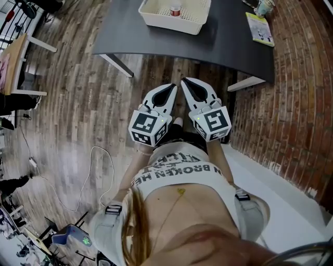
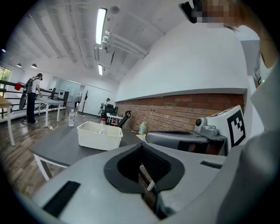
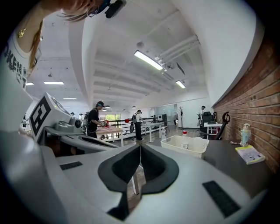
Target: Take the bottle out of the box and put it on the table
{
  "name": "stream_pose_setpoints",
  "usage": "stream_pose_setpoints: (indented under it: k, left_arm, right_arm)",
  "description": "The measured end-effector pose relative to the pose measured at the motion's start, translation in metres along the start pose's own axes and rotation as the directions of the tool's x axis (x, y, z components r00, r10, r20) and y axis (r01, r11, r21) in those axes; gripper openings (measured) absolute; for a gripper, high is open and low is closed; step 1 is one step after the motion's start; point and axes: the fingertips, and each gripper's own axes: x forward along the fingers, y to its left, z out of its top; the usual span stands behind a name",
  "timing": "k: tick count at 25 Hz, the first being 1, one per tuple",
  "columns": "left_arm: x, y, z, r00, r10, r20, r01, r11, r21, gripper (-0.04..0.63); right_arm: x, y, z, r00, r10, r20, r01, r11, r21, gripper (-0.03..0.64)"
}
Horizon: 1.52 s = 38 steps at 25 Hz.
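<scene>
A white plastic box (image 1: pixel 156 21) stands on the dark table (image 1: pixel 223 41) ahead of me. A small clear bottle with a red cap (image 1: pixel 176 9) stands upright inside it. Both grippers hover side by side over the wooden floor, well short of the table edge. The left gripper (image 1: pixel 173 87) and the right gripper (image 1: pixel 184 82) are shut with nothing between the jaws. The left gripper view shows the box (image 2: pixel 99 138) and bottle (image 2: pixel 102 125) beyond its closed tips (image 2: pixel 141 146). From the right gripper (image 3: pixel 140 146) the box (image 3: pixel 183 146) and bottle (image 3: pixel 184 138) appear ahead to the right.
A yellow-green booklet (image 1: pixel 259 28) and a small container (image 1: pixel 265 6) lie at the table's right end. A brick wall (image 1: pixel 302 78) runs along the right. A second bottle (image 2: pixel 71 118) stands at the table's far left. A cable (image 1: pixel 99 171) trails over the floor at left.
</scene>
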Motion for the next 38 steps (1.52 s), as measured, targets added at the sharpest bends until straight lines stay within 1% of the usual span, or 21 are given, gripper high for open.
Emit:
stream_pose_setpoints:
  k: [5, 11, 14, 19, 25, 31, 38]
  left_arm:
    - [0.004, 0.006, 0.0, 1.0, -0.001, -0.002, 0.001, 1.0, -0.012, 0.0]
    - [0.017, 0.018, 0.002, 0.999, -0.044, -0.016, 0.044, 0.999, -0.015, 0.0]
    - [0.029, 0.03, 0.012, 0.998, -0.067, -0.013, 0.067, 0.998, -0.002, 0.0]
    - [0.054, 0.052, 0.034, 0.992, -0.127, -0.011, 0.127, 0.991, 0.031, 0.0]
    - [0.08, 0.081, 0.049, 0.986, -0.166, -0.024, 0.167, 0.985, 0.045, 0.0]
    - [0.098, 0.11, 0.053, 0.982, -0.185, -0.034, 0.186, 0.982, 0.033, 0.0]
    - [0.108, 0.145, 0.064, 0.982, -0.184, -0.032, 0.185, 0.982, 0.03, 0.0]
  right_arm:
    - [0.007, -0.001, -0.001, 1.0, 0.005, -0.006, -0.005, 1.0, 0.012, 0.009]
    - [0.022, -0.008, 0.002, 1.0, -0.022, 0.005, 0.022, 1.0, 0.021, 0.009]
    - [0.034, -0.017, 0.007, 0.999, -0.046, 0.007, 0.045, 0.999, 0.022, 0.009]
    - [0.061, -0.038, 0.019, 0.996, -0.092, 0.019, 0.091, 0.996, 0.019, 0.009]
    - [0.095, -0.06, 0.027, 0.99, -0.137, 0.021, 0.136, 0.99, 0.021, 0.009]
    - [0.124, -0.079, 0.027, 0.986, -0.165, 0.012, 0.165, 0.986, 0.025, 0.009]
    - [0.157, -0.089, 0.034, 0.983, -0.181, 0.019, 0.181, 0.983, 0.022, 0.009]
